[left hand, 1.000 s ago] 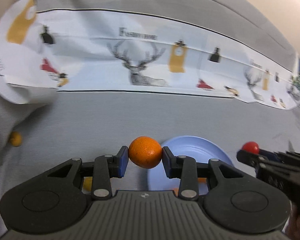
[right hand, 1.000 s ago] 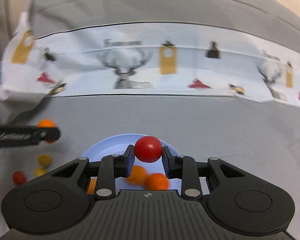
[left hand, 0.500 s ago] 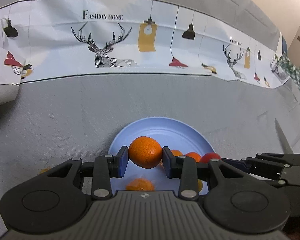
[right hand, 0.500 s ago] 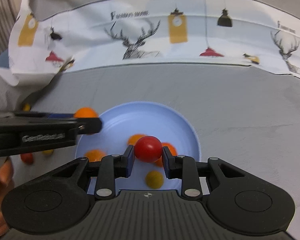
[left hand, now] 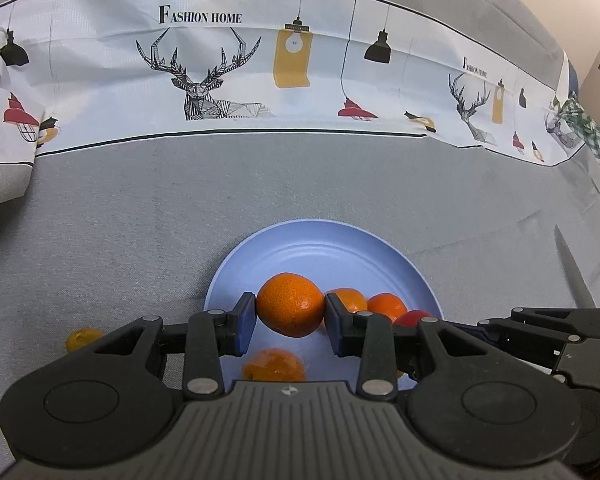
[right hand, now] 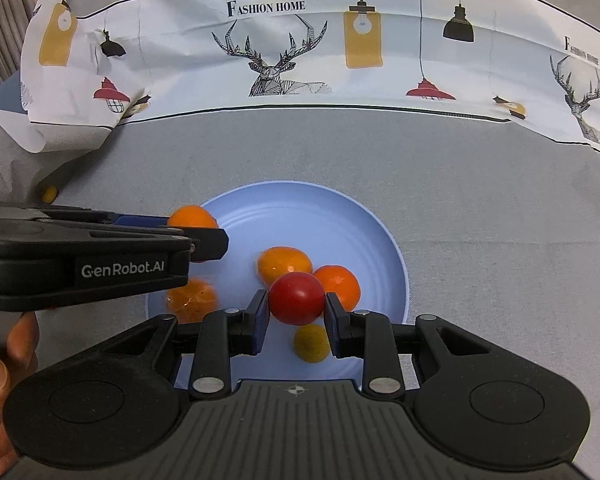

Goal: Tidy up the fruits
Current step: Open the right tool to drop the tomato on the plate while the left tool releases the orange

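My left gripper (left hand: 291, 322) is shut on an orange mandarin (left hand: 291, 305) and holds it just above the left part of a light blue plate (left hand: 324, 246). My right gripper (right hand: 296, 316) is shut on a red tomato (right hand: 297, 298) above the near part of the same plate (right hand: 320, 212). In the plate lie three orange mandarins (right hand: 285, 265) and a small yellow fruit (right hand: 311, 343). In the right wrist view the left gripper (right hand: 204, 240) reaches in from the left with its mandarin (right hand: 193, 217).
A grey cloth covers the table, with a printed deer-and-lamp cloth (left hand: 220, 76) along the back. A small yellow fruit (left hand: 83, 338) lies on the grey cloth left of the plate; another (right hand: 50, 193) lies at the far left. A knife blade (left hand: 574, 268) lies to the right.
Both grippers have moved down and forward over the plate, each still holding its fruit. The left gripper has come in from the left over the plate's rim.
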